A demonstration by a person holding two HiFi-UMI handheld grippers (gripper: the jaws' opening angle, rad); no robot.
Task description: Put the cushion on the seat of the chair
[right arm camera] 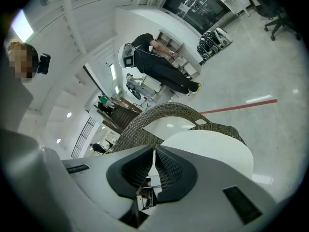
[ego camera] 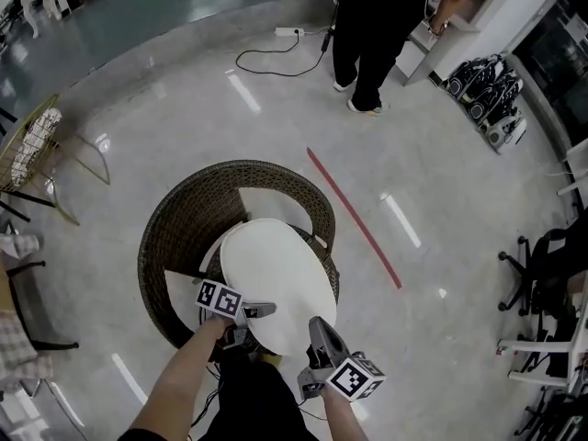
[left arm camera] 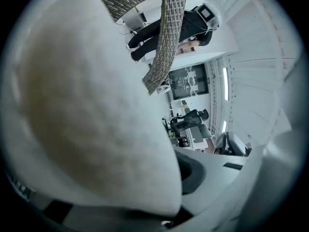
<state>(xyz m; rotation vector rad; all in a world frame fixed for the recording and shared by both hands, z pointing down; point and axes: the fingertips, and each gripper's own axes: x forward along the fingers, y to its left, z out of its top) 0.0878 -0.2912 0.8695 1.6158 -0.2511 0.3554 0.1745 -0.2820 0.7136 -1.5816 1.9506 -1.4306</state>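
L hand-held gripper (ego camera: 265, 310) clamped on cushion (ego camera: 276, 278) | R hand-held gripper (ego camera: 317, 325) pinching its edge | cushion over wicker chair (ego camera: 184, 217) seat

left gripper (ego camera: 262, 310) clamped cushion (ego camera: 276, 269) at near edge, forearm (ego camera: 179, 384) reached toward it | right gripper (ego camera: 317, 327) pinched cushion rim, jaws almost together | both tilted slightly down

No word, number or brand name can be read anywhere. The only printed signs are black-and-white square patterns on the cubes of the left gripper (ego camera: 260, 310) and right gripper (ego camera: 319, 327), just beside the chair (ego camera: 184, 219); these patterns show no letters.
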